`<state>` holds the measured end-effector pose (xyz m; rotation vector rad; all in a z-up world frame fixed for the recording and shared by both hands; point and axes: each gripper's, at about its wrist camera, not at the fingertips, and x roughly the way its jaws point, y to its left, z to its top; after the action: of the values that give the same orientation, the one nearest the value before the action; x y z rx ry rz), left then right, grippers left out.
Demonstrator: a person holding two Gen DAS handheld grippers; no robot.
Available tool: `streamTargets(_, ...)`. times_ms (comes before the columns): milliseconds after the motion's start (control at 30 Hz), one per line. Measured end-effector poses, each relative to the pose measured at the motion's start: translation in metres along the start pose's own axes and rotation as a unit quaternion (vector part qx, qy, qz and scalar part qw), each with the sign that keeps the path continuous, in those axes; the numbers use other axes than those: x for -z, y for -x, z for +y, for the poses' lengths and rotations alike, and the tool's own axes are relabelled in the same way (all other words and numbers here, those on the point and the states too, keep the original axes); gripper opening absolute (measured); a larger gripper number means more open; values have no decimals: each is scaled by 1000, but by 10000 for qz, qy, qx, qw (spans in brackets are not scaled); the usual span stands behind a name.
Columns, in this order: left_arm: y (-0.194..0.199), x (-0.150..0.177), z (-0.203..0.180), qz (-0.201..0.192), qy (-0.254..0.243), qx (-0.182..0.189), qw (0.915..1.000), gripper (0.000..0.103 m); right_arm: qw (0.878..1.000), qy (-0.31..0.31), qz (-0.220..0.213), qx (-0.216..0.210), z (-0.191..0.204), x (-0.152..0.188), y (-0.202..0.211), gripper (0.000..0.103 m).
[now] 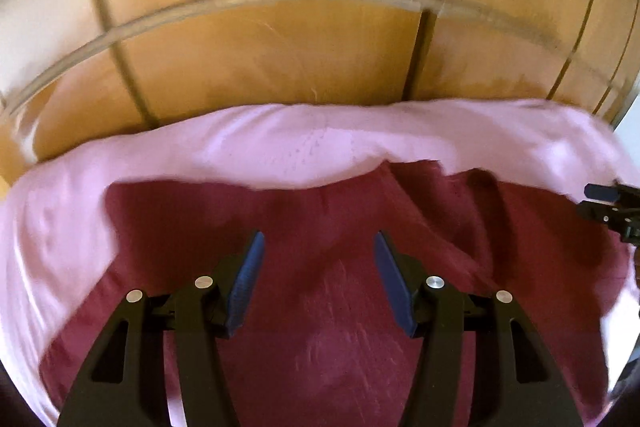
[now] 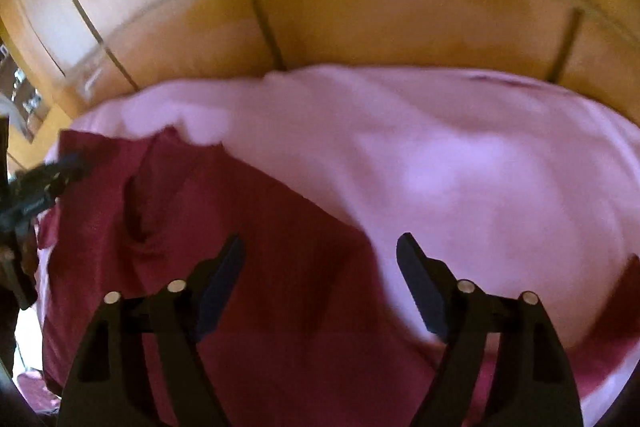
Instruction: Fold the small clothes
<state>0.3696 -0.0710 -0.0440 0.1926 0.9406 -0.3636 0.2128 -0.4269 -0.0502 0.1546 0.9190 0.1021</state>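
A maroon garment (image 1: 332,267) lies rumpled on a pink cloth (image 1: 280,147) that covers the surface. My left gripper (image 1: 319,239) is open and empty, just above the middle of the maroon garment. In the right wrist view the maroon garment (image 2: 248,227) fills the lower left and the pink cloth (image 2: 460,167) the right. My right gripper (image 2: 320,243) is open and empty, over the garment's right edge where it meets the pink cloth. The right gripper (image 1: 612,207) shows at the right edge of the left wrist view; the left gripper (image 2: 36,183) shows at the left edge of the right wrist view.
Wooden wardrobe doors (image 1: 280,27) with dark seams stand right behind the pink cloth. They also fill the top of the right wrist view (image 2: 360,7). A bit of a shelf with small items (image 2: 24,95) shows at the far left.
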Motion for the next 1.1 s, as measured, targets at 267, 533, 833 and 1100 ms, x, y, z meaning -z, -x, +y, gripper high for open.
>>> streamTargets(267,-53,6,2,313,-414,-115,9986,4,9961,789,290,264,23,-5,-17,11)
streamTargets(533,-24,-29,54,-622,968,-889,9894,2,9870,1102,-764,886,43,-61,13,6)
streamTargets(833,-33,-19,70,-82,1333,-1261,9830,5,9917,262,-987,784,22,-47,11,78)
streamTargets(1100,59,55,49,-645,1392,-444,9872,27,9663,-1891,-1298,1167,-121,86,108,68)
